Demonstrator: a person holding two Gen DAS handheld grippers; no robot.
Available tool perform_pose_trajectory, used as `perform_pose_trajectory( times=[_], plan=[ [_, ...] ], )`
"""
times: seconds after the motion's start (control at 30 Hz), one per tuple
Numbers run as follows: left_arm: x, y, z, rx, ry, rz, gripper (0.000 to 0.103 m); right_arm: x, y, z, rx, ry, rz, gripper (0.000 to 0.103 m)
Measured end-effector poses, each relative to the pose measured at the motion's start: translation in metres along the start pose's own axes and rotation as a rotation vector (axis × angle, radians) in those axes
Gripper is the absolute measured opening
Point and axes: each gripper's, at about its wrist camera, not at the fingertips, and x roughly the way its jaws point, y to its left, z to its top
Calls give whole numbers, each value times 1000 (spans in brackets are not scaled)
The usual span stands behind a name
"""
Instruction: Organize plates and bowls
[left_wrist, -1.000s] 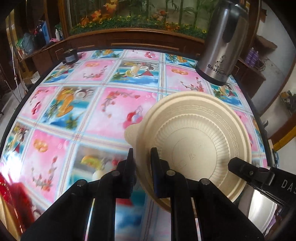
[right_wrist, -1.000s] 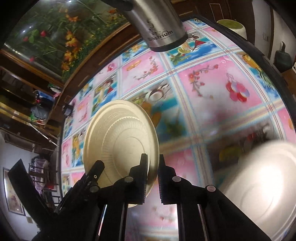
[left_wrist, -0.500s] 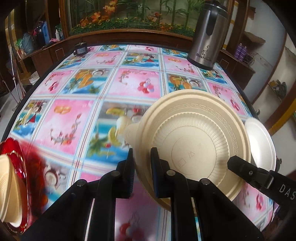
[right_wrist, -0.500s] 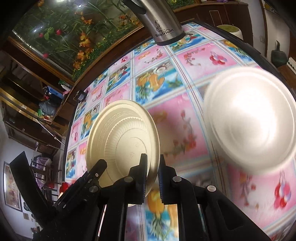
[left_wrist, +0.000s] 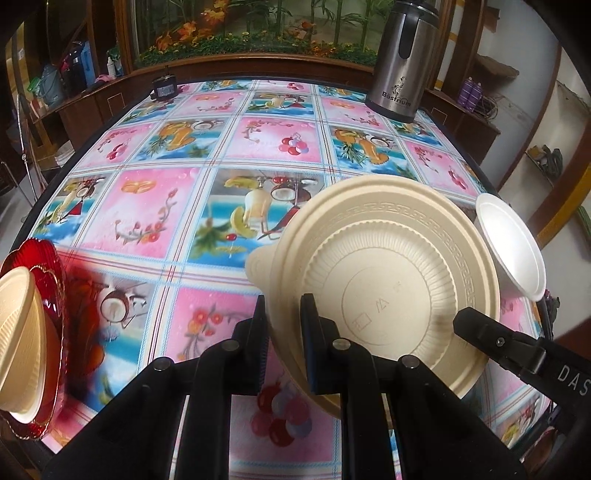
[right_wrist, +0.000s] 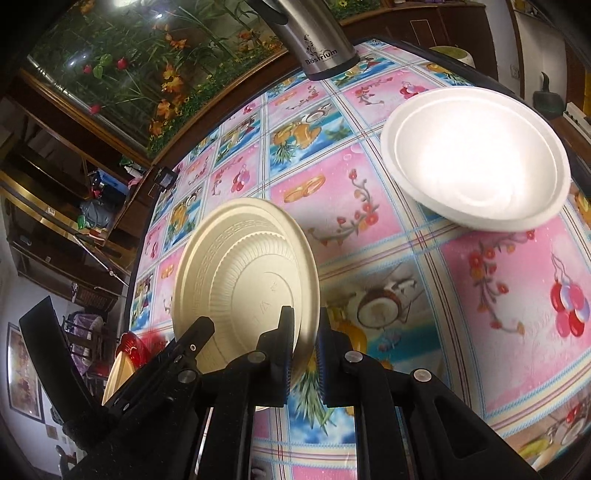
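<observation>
Both pairs of tongs are clamped on the same beige plate (left_wrist: 384, 295), one at each side of its rim. The left tongs (left_wrist: 282, 332) pinch the rim near a small tab, and the right tongs (right_wrist: 304, 354) pinch the opposite edge. The plate hangs between them above the surface (left_wrist: 155, 206), tilted so that its ribbed underside faces both cameras, touching nothing else as far as can be seen.

Just beyond the plate on the right side sits a white foam bowl (right_wrist: 476, 158), upright on the patterned cloth near the surface's edge and apart from the rest. At the far left edge stands a red dish (left_wrist: 55, 306) with gold trim, with at least one beige bowl (left_wrist: 18, 343) nested in it (both are blurred at the frame's border, so the count is unsure). A steel thermos (left_wrist: 399, 62) stands at the far end, well clear of everything.

As a judgement, the task is partway through: one stack seems begun at the red dish, the beige plate is in transit with no resting place yet, and the white bowl is still to be gathered. Where the plate belongs cannot be told from here.
</observation>
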Motion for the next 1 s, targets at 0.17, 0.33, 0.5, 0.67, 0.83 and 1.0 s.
perform_pose_trajectory(
  times=[0.17, 0.33, 0.5, 0.67, 0.83, 1.0],
  plan=[
    [-3, 5, -10, 4, 4, -6, 14, -3, 3, -12, -19, -13, -9, 11],
    [-4, 7, -17, 11, 10, -6, 14, -2, 0, -23, -16, -13, -3, 11],
    [-5, 11, -20, 7, 12, -6, 14, -1, 0, -27, -24, -13, -5, 11],
    [-5, 13, -23, 9, 15, -4, 14, 1, 2, -32, -28, -10, -4, 11],
    [-7, 15, -24, 6, 15, -9, 14, 2, 3, -35, -31, -5, -3, 11],
    [-11, 19, -27, 5, 10, -16, 14, 2, 3, -37, -28, -5, 3, 11]
  ],
)
